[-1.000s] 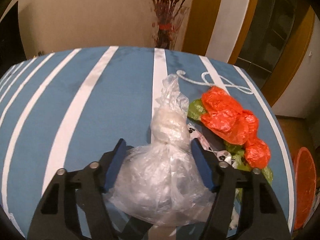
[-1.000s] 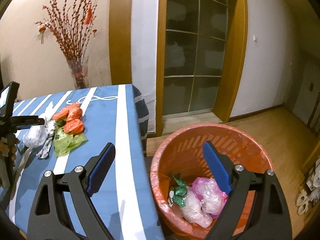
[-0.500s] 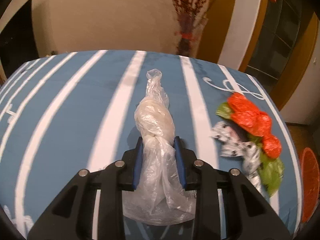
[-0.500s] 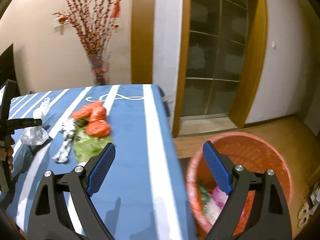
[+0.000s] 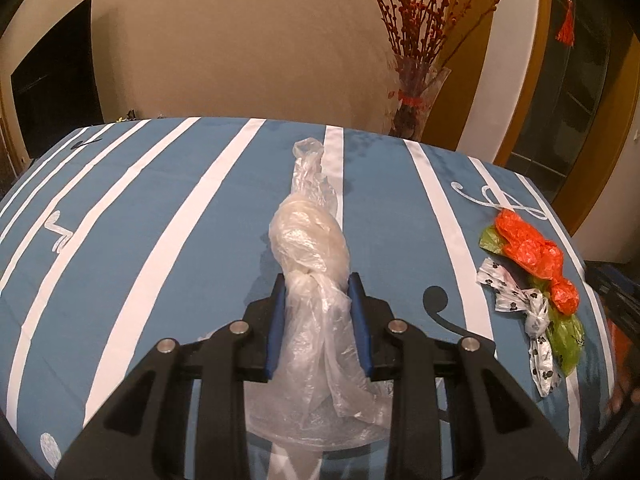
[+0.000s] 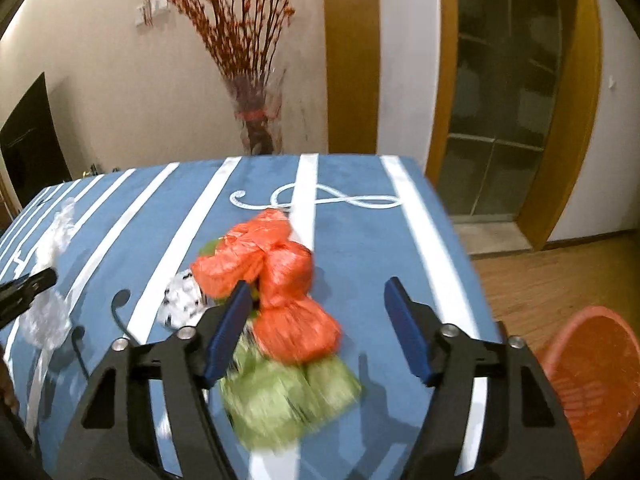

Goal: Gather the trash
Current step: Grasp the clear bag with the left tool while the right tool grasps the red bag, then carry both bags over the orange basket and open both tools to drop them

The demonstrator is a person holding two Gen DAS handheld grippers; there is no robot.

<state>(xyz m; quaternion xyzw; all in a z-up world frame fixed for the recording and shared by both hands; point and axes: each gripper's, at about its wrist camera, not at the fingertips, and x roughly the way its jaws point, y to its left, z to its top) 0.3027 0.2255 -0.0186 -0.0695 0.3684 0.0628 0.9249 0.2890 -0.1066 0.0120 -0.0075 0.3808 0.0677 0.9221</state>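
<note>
Two claws: each is at its own piece of trash on the blue striped desk (image 6: 420,216).
Left claw (image 5: 319,320): pressed together on the neck of a clear bag (image 5: 308,240), pads either side of the twist.
Clear bag axis: runs straight away from the left claw, its knotted bulb just past the pads, its loose skirt trailing back under the claw.
Right claw (image 6: 320,320): jaws closing, not yet pinching; the orange bag (image 6: 280,276) sits between them, nearer the left pad, and no pad visibly presses on it.
Orange bag axis: three lumps in a row, running away from the right claw and slightly left; the nearest lump is between the pads.
Beneath it: a green bag (image 6: 280,396) lies under and nearer the camera; a paw-print bag (image 6: 180,304) lies just left.
Nearer hand: the right one, for the orange bag.
Bin (image 6: 592,384): on the floor right of the desk, well apart from the clear bag, near the right claw.
Judgement: a grab here likely takes the near lump alone.
</note>
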